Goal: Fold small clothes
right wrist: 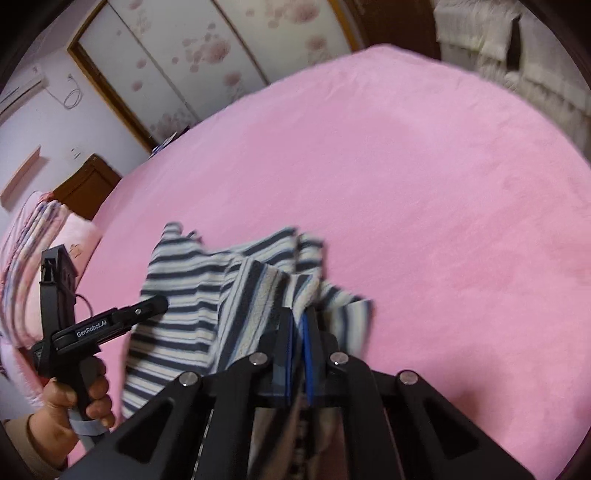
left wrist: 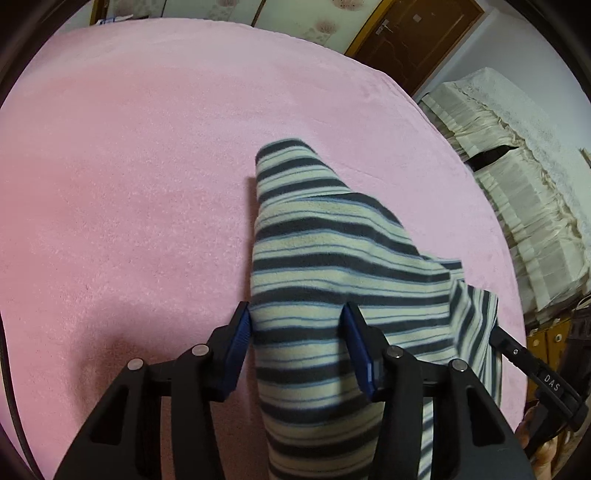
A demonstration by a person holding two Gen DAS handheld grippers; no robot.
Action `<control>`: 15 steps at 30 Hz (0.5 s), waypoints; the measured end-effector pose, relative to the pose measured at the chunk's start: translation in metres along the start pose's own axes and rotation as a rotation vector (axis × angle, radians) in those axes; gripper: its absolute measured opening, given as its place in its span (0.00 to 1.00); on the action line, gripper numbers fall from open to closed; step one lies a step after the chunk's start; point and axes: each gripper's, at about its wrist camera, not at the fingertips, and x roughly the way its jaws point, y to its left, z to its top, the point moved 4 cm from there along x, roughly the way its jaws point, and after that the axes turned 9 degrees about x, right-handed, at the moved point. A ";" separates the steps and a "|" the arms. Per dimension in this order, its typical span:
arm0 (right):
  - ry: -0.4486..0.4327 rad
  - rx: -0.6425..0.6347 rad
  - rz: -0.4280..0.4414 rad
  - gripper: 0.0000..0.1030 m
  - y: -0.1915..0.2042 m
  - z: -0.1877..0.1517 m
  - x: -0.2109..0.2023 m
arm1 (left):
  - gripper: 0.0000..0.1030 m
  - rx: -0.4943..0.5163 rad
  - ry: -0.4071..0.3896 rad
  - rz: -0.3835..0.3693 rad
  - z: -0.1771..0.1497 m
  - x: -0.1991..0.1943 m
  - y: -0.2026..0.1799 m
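Note:
A small fleece garment (left wrist: 325, 258) with dark grey, cream and light blue stripes lies crumpled on the pink blanket (left wrist: 129, 166). My left gripper (left wrist: 295, 317) is open, its blue pads (left wrist: 240, 343) either side of a band of the striped cloth that runs between them. My right gripper (right wrist: 298, 317) is shut on a fold of the same garment (right wrist: 192, 295) and holds it up off the blanket (right wrist: 424, 184). In the right wrist view the left gripper's black handle (right wrist: 110, 325) shows at the left, held by a hand. The right gripper's arm (left wrist: 535, 369) shows at the right of the left wrist view.
The pink blanket covers a bed that fills both views. A cream frilled cover (left wrist: 517, 166) lies over furniture at the right. A brown door (left wrist: 417, 33) and floral wardrobe panels (right wrist: 192, 59) stand behind. A striped pillow (right wrist: 29, 251) lies at the left.

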 end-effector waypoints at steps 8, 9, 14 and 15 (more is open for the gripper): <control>0.034 0.061 -0.036 0.06 -0.017 -0.006 0.019 | 0.50 0.038 0.001 0.010 -0.002 0.008 -0.007; 0.029 0.069 -0.039 0.10 -0.017 -0.005 0.016 | 0.50 0.036 0.002 0.003 -0.001 0.007 -0.007; -0.020 0.087 -0.058 0.12 -0.017 0.000 -0.011 | 0.51 0.042 -0.045 0.045 0.002 -0.020 -0.008; -0.036 0.083 -0.040 0.12 -0.012 0.000 -0.020 | 0.51 0.041 -0.078 0.054 0.002 -0.032 -0.011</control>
